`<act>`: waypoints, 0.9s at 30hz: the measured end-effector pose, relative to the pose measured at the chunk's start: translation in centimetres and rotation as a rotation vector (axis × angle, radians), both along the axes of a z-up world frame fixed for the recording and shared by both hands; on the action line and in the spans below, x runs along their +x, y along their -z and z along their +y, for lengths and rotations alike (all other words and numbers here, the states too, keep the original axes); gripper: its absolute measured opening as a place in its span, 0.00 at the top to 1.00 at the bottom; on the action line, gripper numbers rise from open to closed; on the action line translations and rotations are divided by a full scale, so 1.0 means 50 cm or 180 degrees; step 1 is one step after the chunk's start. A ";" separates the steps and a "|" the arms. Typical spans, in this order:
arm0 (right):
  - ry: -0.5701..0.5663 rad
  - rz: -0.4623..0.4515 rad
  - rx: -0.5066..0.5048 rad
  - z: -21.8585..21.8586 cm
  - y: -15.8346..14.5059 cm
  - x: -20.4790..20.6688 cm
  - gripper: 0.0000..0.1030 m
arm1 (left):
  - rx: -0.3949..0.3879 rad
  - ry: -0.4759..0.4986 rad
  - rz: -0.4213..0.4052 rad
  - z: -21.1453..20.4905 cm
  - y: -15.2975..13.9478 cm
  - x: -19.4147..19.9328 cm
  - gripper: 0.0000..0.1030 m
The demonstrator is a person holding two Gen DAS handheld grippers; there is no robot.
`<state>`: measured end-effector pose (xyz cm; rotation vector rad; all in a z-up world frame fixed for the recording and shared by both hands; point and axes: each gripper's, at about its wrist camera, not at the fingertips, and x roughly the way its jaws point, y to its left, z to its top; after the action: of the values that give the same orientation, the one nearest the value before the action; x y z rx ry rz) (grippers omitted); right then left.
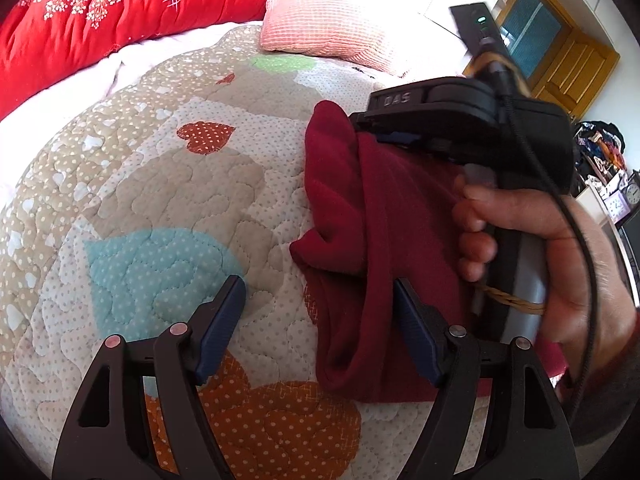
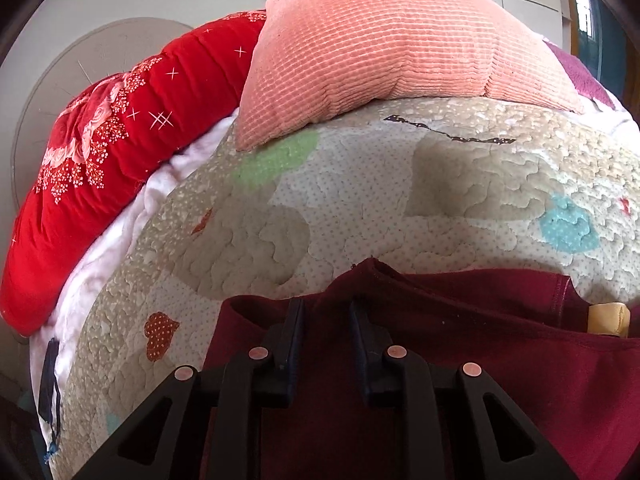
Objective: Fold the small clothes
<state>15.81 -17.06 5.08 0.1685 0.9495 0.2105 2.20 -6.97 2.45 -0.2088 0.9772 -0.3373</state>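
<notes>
R hand-held gripper: pinching raised fold of dark red knit garment | L hand-held gripper: spread, holding nothing, beside garment edge | garment on quilted patchwork bedspread | step, I judge: mid-fold | next: lay fold over, flatten.

The maroon garment runs past the frame's lower edge.

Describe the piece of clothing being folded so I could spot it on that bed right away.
Start from the patchwork quilt with dotted hearts that covers the bed, in front of the coral pillow. On it lies a dark maroon garment, partly lifted by the right gripper. It is plain and far darker than the bright red floral duvet at the bed's edge.
</notes>
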 end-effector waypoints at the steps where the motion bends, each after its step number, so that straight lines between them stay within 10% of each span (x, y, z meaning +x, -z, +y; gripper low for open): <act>1: -0.0009 -0.0025 0.0014 -0.005 -0.006 -0.008 0.79 | 0.0011 0.0008 -0.0010 -0.001 0.000 0.000 0.27; 10: 0.0249 -0.0316 0.0039 -0.156 -0.070 -0.233 0.76 | 0.0045 0.0013 -0.0038 -0.005 0.000 -0.004 0.27; 20: 0.1608 -0.0278 -0.0342 -0.466 -0.044 -0.460 0.76 | 0.0157 0.0001 -0.0107 -0.018 0.001 -0.016 0.26; 27: 0.1402 -0.0411 -0.0172 -0.431 -0.085 -0.491 0.72 | 0.0173 -0.0005 -0.0122 -0.018 0.000 -0.017 0.25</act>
<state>-8.74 -38.61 9.32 0.3054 0.7675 -0.2082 1.37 -7.85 2.47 -0.1531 0.9473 -0.3119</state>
